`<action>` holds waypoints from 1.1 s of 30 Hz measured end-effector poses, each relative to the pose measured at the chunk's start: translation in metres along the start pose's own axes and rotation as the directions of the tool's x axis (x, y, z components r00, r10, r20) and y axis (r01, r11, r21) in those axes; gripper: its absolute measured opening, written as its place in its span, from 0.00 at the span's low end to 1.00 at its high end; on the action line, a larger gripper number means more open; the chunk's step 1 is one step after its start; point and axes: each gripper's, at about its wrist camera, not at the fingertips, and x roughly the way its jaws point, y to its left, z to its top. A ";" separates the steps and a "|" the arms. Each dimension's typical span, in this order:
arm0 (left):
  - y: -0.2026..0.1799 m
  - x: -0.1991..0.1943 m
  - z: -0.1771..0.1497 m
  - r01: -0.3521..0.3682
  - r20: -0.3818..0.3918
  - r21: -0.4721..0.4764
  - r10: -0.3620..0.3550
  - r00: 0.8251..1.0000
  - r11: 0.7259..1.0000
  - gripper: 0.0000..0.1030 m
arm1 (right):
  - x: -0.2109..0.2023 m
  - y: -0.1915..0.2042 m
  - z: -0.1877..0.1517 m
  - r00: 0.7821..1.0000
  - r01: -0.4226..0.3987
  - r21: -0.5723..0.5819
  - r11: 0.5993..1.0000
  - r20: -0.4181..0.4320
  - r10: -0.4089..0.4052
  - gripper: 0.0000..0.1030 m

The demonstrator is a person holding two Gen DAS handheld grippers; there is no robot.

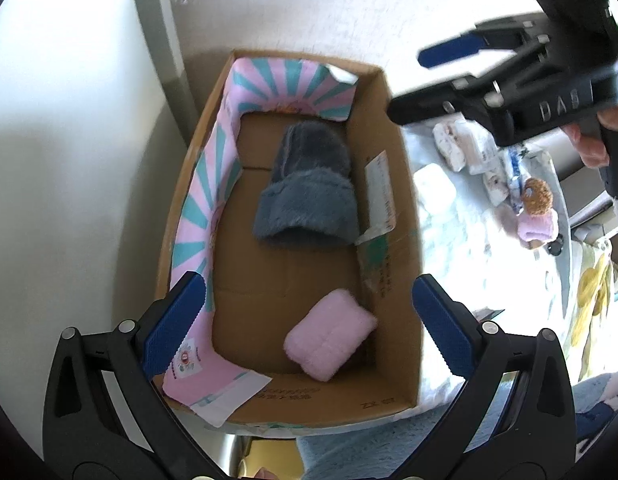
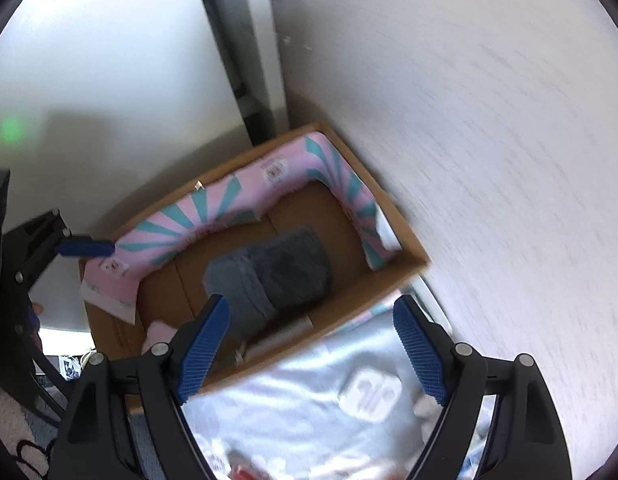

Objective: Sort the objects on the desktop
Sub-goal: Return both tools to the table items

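A cardboard box [image 1: 393, 208] with a pink and teal striped liner stands by the wall. In it lie a grey fuzzy hat [image 1: 309, 188] and a pink fluffy bundle [image 1: 329, 336]. My left gripper [image 1: 308, 294] hangs open above the box's near end, nothing between its blue pads. My right gripper [image 1: 413, 80] hovers at the box's far right corner, also open. In the right wrist view the right gripper [image 2: 311, 308] stands open over the box edge [image 2: 409, 264], above the grey hat [image 2: 277, 272]. The pink bundle [image 2: 157, 332] peeks out beside its left finger.
A pale blue cloth [image 2: 293, 408] right of the box holds a white case [image 2: 369, 396], tissue packs [image 1: 469, 148] and a curly-haired doll in pink [image 1: 537, 208]. A white wall [image 2: 469, 120] runs behind the box. A hand [image 1: 589, 148] holds the right gripper.
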 end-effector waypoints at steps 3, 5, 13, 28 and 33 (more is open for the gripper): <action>-0.004 -0.018 0.007 0.032 0.029 0.008 -0.032 0.999 0.999 1.00 | -0.022 -0.006 -0.017 0.998 0.041 -0.001 0.999 0.038 -0.041 0.79; -0.011 -0.025 0.011 0.038 0.057 0.027 -0.040 0.998 0.999 1.00 | -0.036 -0.012 -0.029 0.998 0.033 0.015 0.999 0.054 -0.034 0.79; -0.047 -0.037 0.035 -0.008 0.099 0.117 -0.003 0.995 0.993 1.00 | -0.097 -0.064 -0.101 0.993 0.080 0.180 0.980 0.076 -0.095 0.79; -0.168 -0.028 0.064 0.107 0.088 0.309 -0.141 0.986 0.945 1.00 | -0.161 -0.128 -0.254 0.968 0.183 0.455 0.872 0.073 -0.241 0.79; -0.206 -0.010 0.069 0.174 0.047 0.337 -0.201 0.978 0.925 1.00 | -0.154 -0.130 -0.290 0.974 0.153 0.496 0.855 0.072 -0.217 0.79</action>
